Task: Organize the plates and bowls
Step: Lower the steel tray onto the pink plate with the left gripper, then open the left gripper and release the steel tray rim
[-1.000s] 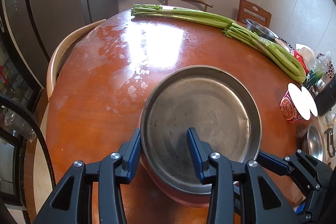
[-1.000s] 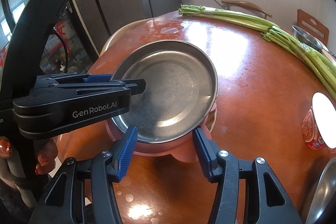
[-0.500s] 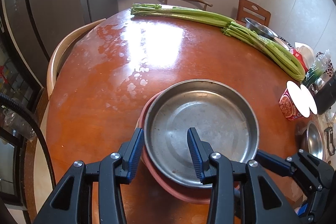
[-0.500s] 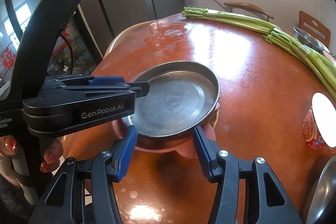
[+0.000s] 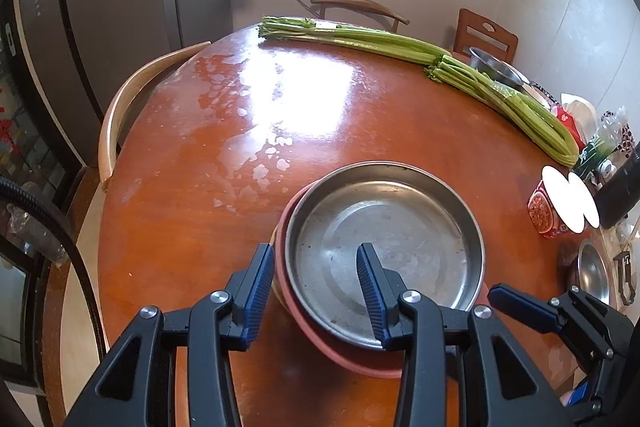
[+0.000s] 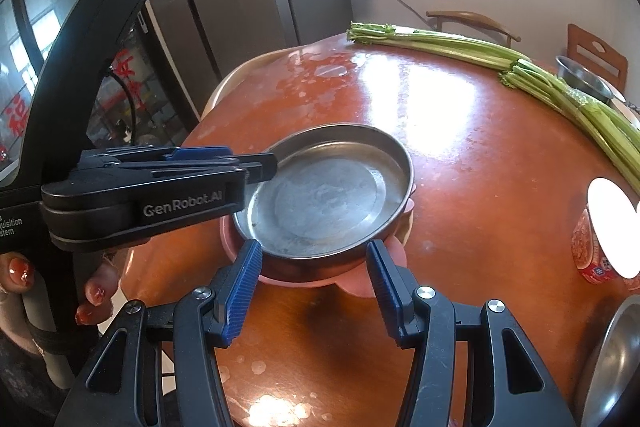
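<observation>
A round steel plate (image 5: pixel 400 227) lies flat on a pink plate (image 5: pixel 348 359) on the red-brown table (image 5: pixel 240 147). My left gripper (image 5: pixel 314 255) is shut on the steel plate's near-left rim, one finger inside the dish and one outside. Seen from the right wrist, the left gripper (image 6: pixel 268 165) reaches in from the left over the steel plate (image 6: pixel 328 195). My right gripper (image 6: pixel 314 247) is open, its tips at either side of the stack's near edge, above the pink plate (image 6: pixel 384 267). The right gripper (image 5: pixel 520 303) also shows at the lower right.
Long celery stalks (image 5: pixel 400 45) lie across the far side. A red cup with a white lid (image 5: pixel 548 215) stands at the right, with steel bowls (image 5: pixel 594 271) (image 5: pixel 496 69) near it. Wooden chairs (image 5: pixel 120 115) ring the table. A hand (image 6: pixel 96 291) holds the left gripper.
The steel plate was tilted up and close to the cameras. It has come down level onto the pink plate, with the left gripper still on its rim. The right gripper has not moved.
</observation>
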`<act>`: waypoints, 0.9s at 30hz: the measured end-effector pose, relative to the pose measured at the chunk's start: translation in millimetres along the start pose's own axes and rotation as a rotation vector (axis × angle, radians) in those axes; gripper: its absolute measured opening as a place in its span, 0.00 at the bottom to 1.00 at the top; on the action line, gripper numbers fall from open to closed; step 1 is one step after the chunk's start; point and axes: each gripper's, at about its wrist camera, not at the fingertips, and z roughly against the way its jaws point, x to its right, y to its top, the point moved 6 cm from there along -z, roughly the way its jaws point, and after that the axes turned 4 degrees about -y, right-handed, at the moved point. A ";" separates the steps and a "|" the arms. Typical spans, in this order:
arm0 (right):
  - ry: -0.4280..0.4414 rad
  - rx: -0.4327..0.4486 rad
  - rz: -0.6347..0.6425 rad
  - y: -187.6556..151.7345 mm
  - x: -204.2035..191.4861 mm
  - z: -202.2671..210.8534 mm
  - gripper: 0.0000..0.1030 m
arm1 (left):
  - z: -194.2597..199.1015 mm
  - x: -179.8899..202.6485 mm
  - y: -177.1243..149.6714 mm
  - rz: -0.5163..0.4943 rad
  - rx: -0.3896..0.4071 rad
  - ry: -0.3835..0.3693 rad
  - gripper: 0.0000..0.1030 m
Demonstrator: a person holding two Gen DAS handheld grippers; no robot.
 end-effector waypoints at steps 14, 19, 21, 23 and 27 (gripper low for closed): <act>-0.036 0.023 -0.075 1.0 24.0 7.8 0.56 | 0.4 -24.0 -21.5 0.078 -0.031 -0.035 0.47; -0.024 0.014 -0.083 0.3 28.2 6.8 0.55 | -6.0 -25.6 -26.5 0.130 -0.068 -0.119 0.47; -0.017 0.012 -0.088 -2.0 27.6 8.8 0.55 | -10.8 -25.3 -26.8 0.157 -0.085 -0.147 0.47; -0.012 0.005 -0.098 -1.9 30.2 7.9 0.55 | -15.7 -25.5 -27.3 0.179 -0.104 -0.161 0.47; -0.001 -0.008 -0.115 -3.4 36.3 5.6 0.55 | -22.1 -21.1 -27.2 0.178 -0.116 -0.154 0.47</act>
